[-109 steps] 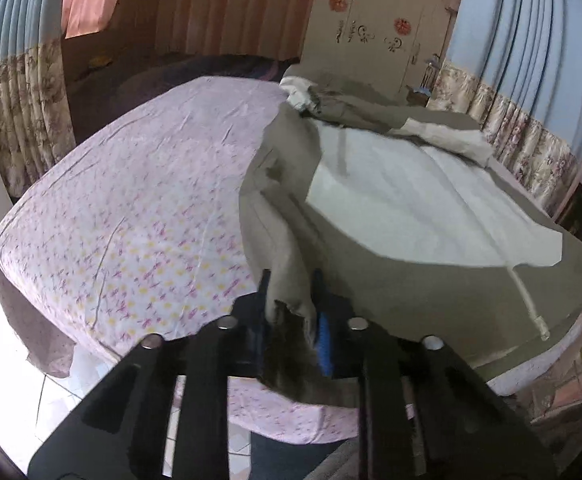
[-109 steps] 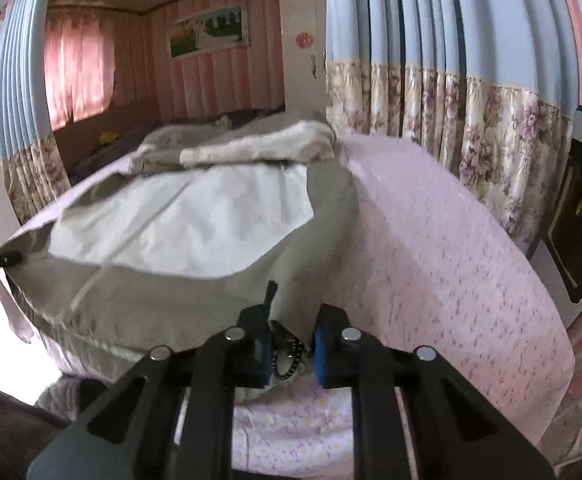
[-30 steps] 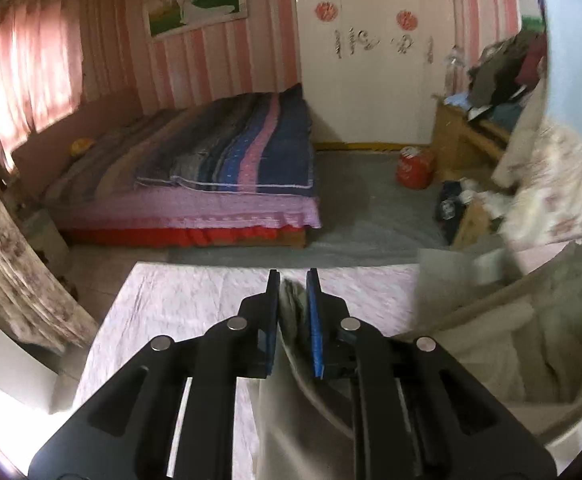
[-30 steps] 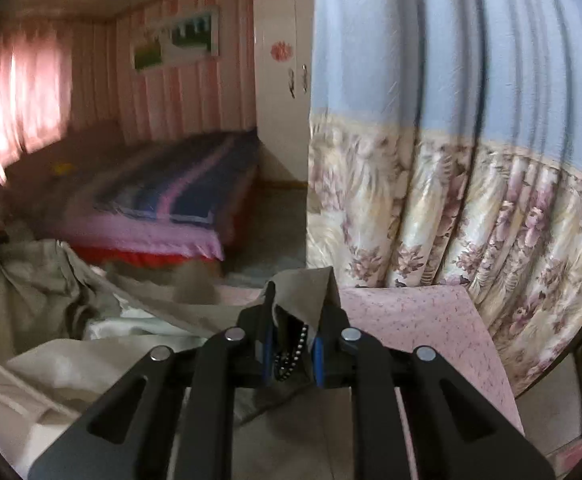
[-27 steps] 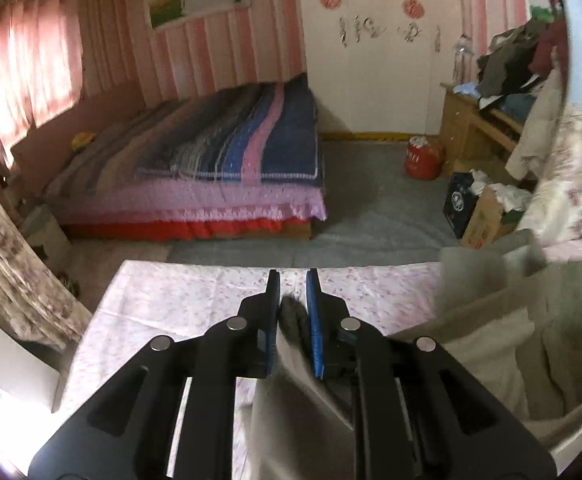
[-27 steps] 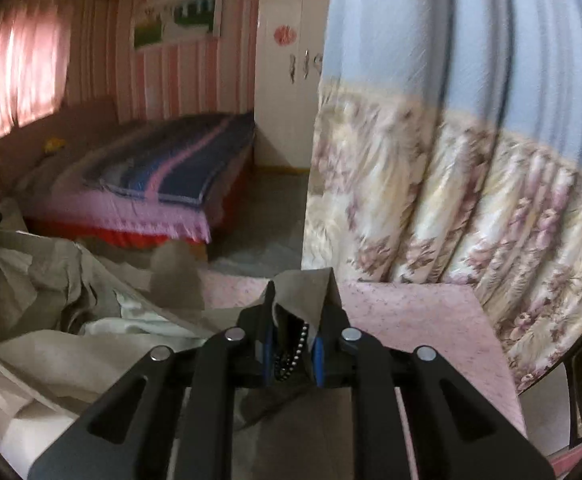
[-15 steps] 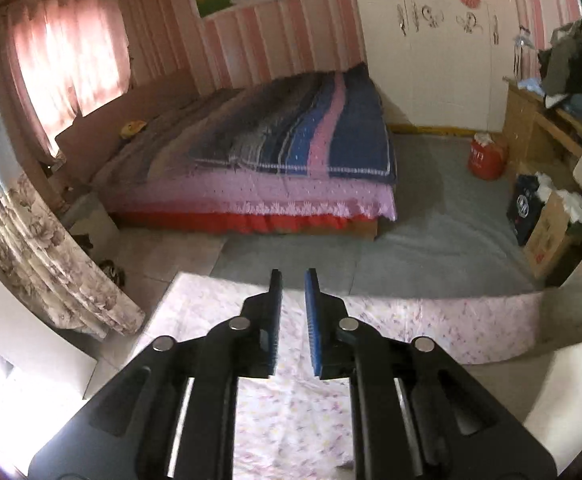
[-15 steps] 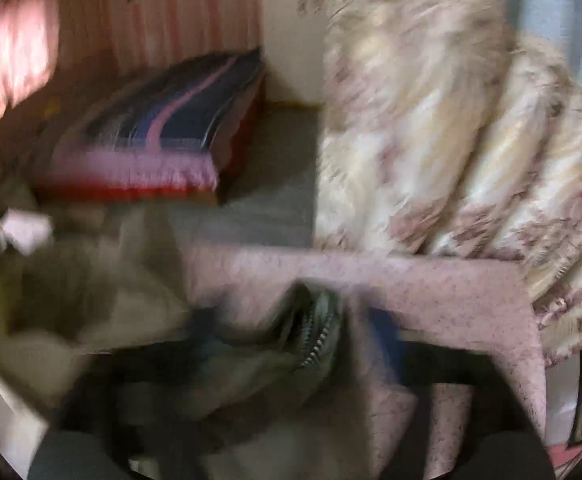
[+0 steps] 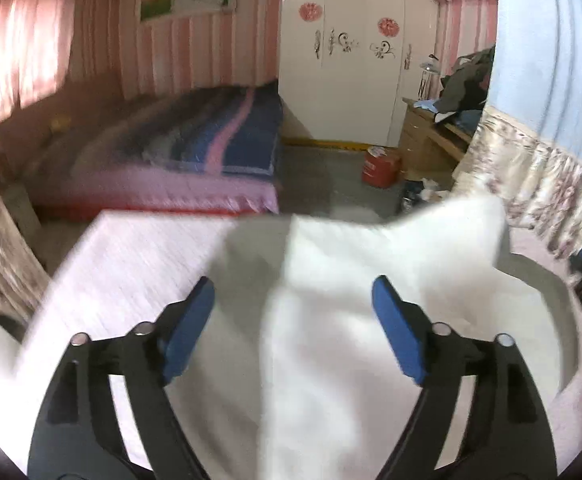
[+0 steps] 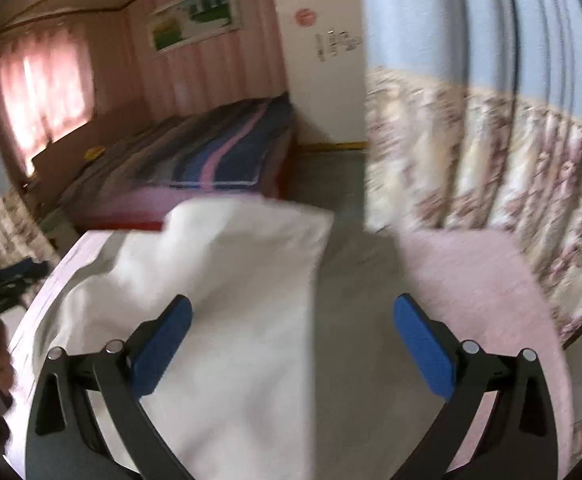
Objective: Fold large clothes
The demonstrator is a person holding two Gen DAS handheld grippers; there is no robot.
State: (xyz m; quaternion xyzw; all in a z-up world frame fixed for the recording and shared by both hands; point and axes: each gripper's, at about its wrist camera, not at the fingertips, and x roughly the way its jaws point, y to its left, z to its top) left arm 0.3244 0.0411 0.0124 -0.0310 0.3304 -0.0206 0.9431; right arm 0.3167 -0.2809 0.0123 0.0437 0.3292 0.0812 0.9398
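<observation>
Garment: soft matt cloth, white lining over grey-olive outer (blurred, weave unreadable). Bedsheet, right of frame: matt pink printed cotton-like cloth. Left gripper and right gripper: matt black plastic arms, blue rubbery pads, shiny metal screws.

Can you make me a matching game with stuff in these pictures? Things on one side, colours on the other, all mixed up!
Things:
1. gripper pads
2. wardrobe
3. can on the floor
4. sheet under the garment

Colours:
A. red
B. pale pink
C. blue
D. white

Pairs: 1-C, 2-D, 3-A, 4-B
</observation>
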